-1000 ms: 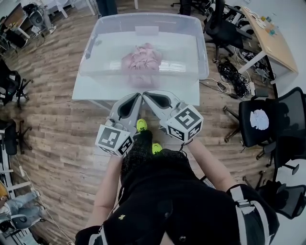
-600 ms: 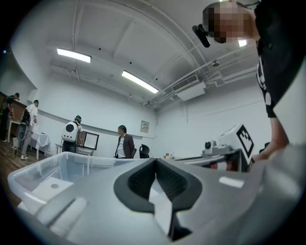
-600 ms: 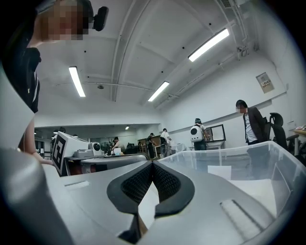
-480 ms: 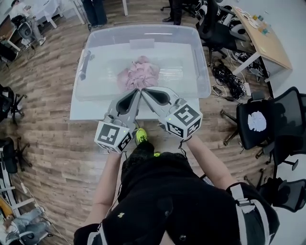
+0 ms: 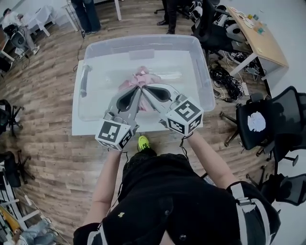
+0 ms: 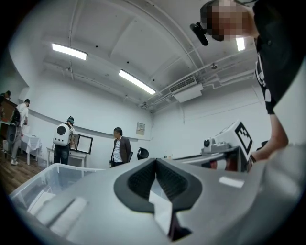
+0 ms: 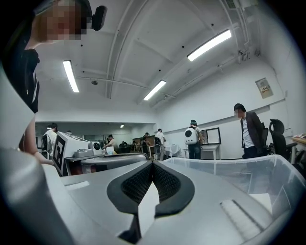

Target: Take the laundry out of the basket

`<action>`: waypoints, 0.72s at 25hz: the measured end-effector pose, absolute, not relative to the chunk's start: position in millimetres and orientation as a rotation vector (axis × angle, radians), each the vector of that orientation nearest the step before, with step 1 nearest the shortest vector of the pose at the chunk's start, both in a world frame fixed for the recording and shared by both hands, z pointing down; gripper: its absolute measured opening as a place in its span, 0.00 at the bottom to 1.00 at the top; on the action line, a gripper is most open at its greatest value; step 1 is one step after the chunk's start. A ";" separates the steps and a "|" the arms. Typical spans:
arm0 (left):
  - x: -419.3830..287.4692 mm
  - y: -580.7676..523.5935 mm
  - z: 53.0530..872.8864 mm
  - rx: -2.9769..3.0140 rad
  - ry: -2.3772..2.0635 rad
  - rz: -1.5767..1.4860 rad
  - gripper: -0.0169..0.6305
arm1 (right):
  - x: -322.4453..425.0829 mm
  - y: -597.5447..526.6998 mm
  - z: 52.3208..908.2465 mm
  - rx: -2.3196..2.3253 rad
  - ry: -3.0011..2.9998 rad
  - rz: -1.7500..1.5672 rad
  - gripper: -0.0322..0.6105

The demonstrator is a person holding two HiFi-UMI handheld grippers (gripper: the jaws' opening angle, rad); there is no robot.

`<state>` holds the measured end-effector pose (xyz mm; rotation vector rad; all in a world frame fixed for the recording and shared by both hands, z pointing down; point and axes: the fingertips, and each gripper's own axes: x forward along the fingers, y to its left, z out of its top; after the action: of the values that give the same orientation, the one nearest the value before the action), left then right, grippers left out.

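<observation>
A clear plastic basket (image 5: 91, 57) stands on a white table (image 5: 95, 128). A crumpled pink piece of laundry (image 5: 142, 75) lies on its floor near the middle. My left gripper (image 5: 139, 89) and right gripper (image 5: 144, 88) are held level side by side over the basket's near half, tips almost touching, just short of the pink cloth. Both are shut with nothing between the jaws. The left gripper view shows its closed jaws (image 6: 154, 160) and the basket rim (image 6: 43, 179) at the left. In the right gripper view the closed jaws (image 7: 152, 163) point over the basket wall (image 7: 248, 177).
Black office chairs (image 5: 267, 124) stand to the right, with a tangle of cables (image 5: 229, 76) on the wooden floor and a light wood desk (image 5: 258, 38) beyond. People (image 5: 88, 14) stand past the table's far end. More chairs (image 5: 9, 115) sit at the left.
Both grippers have moved forward together, from in front of the table to over the basket's near rim. The person has stepped up to the table edge. The jaws stay shut.
</observation>
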<state>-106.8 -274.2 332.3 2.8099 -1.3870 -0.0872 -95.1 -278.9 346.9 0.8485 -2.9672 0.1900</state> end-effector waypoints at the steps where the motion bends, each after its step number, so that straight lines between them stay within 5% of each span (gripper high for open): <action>1: -108.3 -280.9 331.1 2.816 -1.379 -0.087 0.02 | -96.7 -285.7 345.5 0.856 -2.963 0.185 0.05; 18: -119.4 -372.1 364.5 2.842 -1.189 -0.085 0.02 | -108.6 -375.4 378.7 0.901 -2.864 0.243 0.05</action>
<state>-119.4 -372.1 364.5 2.8416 -1.1891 -0.0847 -108.6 -375.4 378.7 0.9008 -2.8642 0.2432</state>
